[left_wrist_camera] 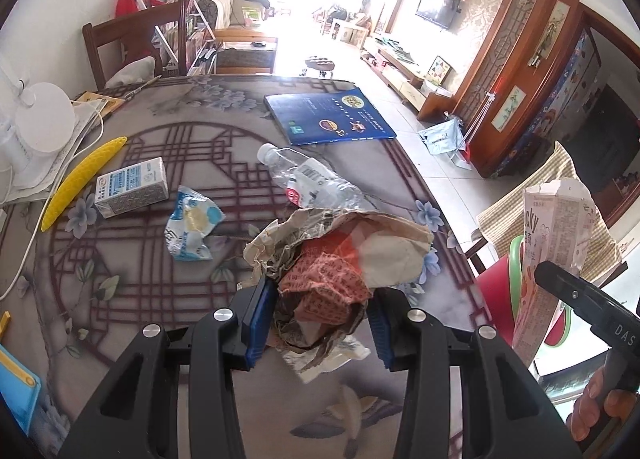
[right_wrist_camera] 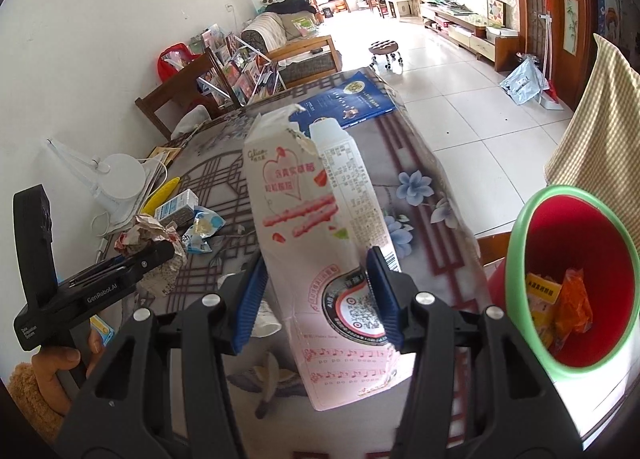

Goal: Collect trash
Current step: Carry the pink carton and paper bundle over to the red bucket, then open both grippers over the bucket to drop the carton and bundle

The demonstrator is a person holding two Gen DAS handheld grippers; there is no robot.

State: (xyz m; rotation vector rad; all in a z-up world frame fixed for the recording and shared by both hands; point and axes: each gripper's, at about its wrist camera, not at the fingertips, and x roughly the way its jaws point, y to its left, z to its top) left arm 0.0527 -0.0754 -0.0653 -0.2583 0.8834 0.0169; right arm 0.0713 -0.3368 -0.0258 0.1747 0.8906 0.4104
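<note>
A blue book [left_wrist_camera: 330,115] and yellow comb-like strip [left_wrist_camera: 82,181] lie on the table [left_wrist_camera: 160,291].

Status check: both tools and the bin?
Left tool shut on crumpled wrapper. Right tool shut on pink box. Red bin open, nothing blocking.

We look from two fisheye cameras, each set just behind its own tongs and tilted down across the floral-patterned tabletop [left_wrist_camera: 168,283] toward the bright far room. The left wrist view sits close over the tabletop, with the flat blue book [left_wrist_camera: 330,115] ahead of it. The right wrist view looks from nearer the tabletop's right edge, the red bin with a green rim [right_wrist_camera: 572,279] close beside it, and the same book [right_wrist_camera: 348,101] ahead. Both views share the tabletop, the book, the bin [left_wrist_camera: 500,287] and each other's tongs.
</note>
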